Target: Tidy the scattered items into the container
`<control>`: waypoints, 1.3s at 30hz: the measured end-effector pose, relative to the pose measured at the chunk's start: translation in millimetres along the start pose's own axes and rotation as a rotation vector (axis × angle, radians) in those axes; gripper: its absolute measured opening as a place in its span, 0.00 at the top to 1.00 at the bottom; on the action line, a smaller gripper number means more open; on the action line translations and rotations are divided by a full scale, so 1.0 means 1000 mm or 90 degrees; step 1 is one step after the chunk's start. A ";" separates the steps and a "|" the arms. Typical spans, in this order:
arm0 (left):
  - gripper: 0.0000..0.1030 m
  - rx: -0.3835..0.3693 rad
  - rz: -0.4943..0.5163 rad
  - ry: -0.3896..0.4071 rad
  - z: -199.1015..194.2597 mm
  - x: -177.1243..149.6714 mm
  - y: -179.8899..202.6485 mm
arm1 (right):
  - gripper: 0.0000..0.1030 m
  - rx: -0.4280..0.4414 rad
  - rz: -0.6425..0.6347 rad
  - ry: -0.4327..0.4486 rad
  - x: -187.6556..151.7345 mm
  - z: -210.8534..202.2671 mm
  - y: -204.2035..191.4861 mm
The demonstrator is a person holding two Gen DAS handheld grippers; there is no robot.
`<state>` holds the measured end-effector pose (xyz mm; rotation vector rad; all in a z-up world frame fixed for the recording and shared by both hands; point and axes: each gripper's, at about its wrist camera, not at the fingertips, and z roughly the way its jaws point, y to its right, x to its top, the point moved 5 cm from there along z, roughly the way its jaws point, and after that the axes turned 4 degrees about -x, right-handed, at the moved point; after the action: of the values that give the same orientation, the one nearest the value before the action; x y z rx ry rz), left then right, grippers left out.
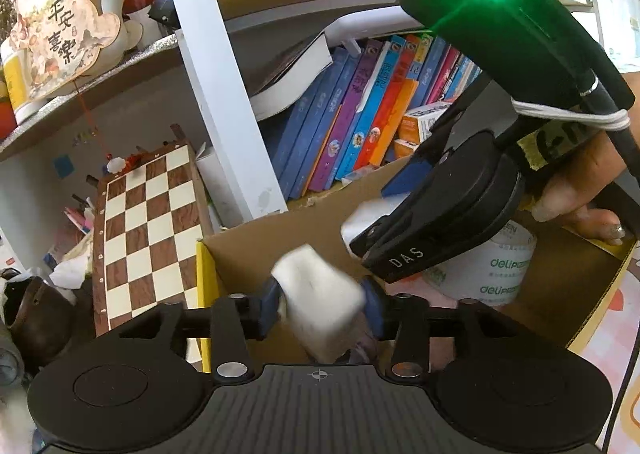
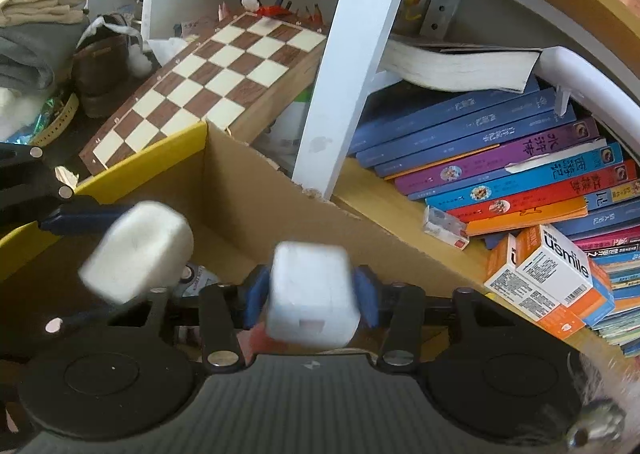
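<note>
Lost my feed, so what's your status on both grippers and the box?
Left gripper shut on white foam block. Right gripper shut on white plastic cube. Both over open brown cardboard box. White tape roll already inside.

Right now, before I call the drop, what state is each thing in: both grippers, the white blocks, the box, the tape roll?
Left gripper: shut on a white block, over the box.
Left white block: held, tilted, blurred.
Right gripper: shut on a second white block.
Right white block: held, over the box.
Cardboard box: open-topped, upright.
Tape roll: already inside the box.
</note>
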<state>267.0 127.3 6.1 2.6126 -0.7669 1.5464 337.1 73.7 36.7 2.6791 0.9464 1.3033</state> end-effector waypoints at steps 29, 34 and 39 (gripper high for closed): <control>0.00 0.046 0.077 0.125 -0.064 0.034 0.025 | 0.24 0.007 0.117 0.130 -0.032 -0.118 0.045; 0.00 0.046 0.111 0.139 -0.073 0.038 0.040 | 0.23 0.003 0.142 0.151 -0.048 -0.144 0.059; 0.00 0.054 0.139 0.148 -0.078 0.040 0.052 | 0.22 -0.005 0.145 0.152 -0.073 -0.158 0.064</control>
<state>197.1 85.1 66.7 2.4093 -1.0133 1.9360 222.1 -54.9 104.6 2.7360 0.6614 1.6964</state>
